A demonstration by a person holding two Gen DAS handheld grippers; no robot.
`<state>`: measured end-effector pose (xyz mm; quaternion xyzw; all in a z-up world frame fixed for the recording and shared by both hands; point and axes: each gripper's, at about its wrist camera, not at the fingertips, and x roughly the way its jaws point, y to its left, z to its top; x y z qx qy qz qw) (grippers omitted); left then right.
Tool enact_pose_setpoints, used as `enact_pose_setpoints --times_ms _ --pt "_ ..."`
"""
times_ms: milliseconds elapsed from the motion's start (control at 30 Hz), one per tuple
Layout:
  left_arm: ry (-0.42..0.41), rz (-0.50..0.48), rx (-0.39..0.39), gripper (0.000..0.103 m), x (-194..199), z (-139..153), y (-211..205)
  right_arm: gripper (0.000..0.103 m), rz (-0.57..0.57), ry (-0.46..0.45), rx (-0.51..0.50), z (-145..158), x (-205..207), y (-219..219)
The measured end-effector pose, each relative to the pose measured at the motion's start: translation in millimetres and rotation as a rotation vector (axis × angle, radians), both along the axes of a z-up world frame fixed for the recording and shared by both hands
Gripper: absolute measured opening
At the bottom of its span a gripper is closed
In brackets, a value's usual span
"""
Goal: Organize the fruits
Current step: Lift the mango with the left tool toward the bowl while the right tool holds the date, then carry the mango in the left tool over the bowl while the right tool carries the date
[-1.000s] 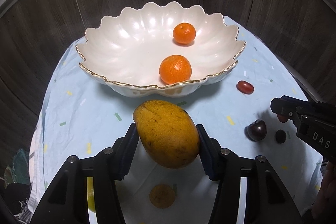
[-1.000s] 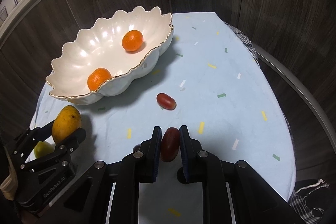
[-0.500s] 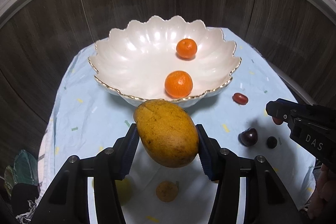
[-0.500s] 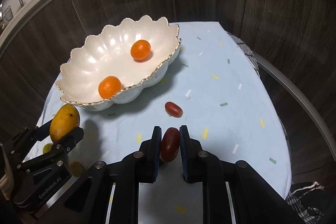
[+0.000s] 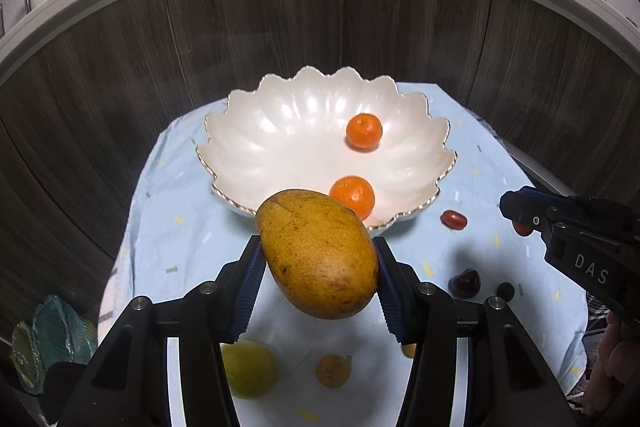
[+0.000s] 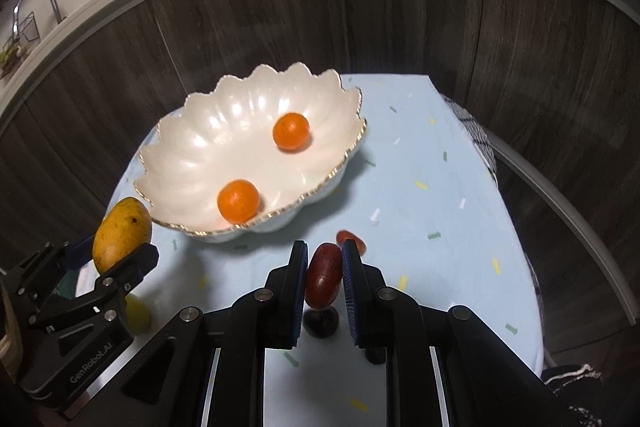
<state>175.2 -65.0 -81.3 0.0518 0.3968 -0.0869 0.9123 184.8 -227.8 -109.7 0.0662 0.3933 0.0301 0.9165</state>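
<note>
Left gripper (image 5: pixel 318 267) clamps the mango (image 5: pixel 317 254), long axis aimed ahead at the bowl (image 5: pixel 280 147) just beyond. Right gripper (image 6: pixel 324 281) pinches a red grape tomato (image 6: pixel 324 279); bowl ahead-left, farther off.

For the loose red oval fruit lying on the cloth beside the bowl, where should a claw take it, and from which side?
Take the red oval fruit across its narrow middle, pads on the long flanks, coming from above. It lies flat on the cloth, clear of the bowl, so both sides look free.
</note>
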Motion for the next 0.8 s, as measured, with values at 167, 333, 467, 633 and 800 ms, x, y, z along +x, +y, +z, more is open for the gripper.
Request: enact_pose_setpoints --times_ms 167,333,467,633,800 --pt "-0.021 0.006 -0.001 0.052 5 11 2 0.019 0.010 -0.023 -0.002 13 4 4" --pt "-0.043 0.008 -0.001 0.052 11 22 4 0.019 0.019 -0.048 -0.006 24 10 7" --pt "-0.057 0.011 0.001 0.052 16 28 5 0.019 0.025 -0.064 -0.008 32 16 9" --pt "-0.068 0.015 -0.001 0.052 26 34 6 0.019 0.032 -0.080 -0.013 39 24 12" --pt "-0.077 0.020 0.000 0.052 35 40 7 0.019 0.037 -0.091 -0.014 44 33 13"
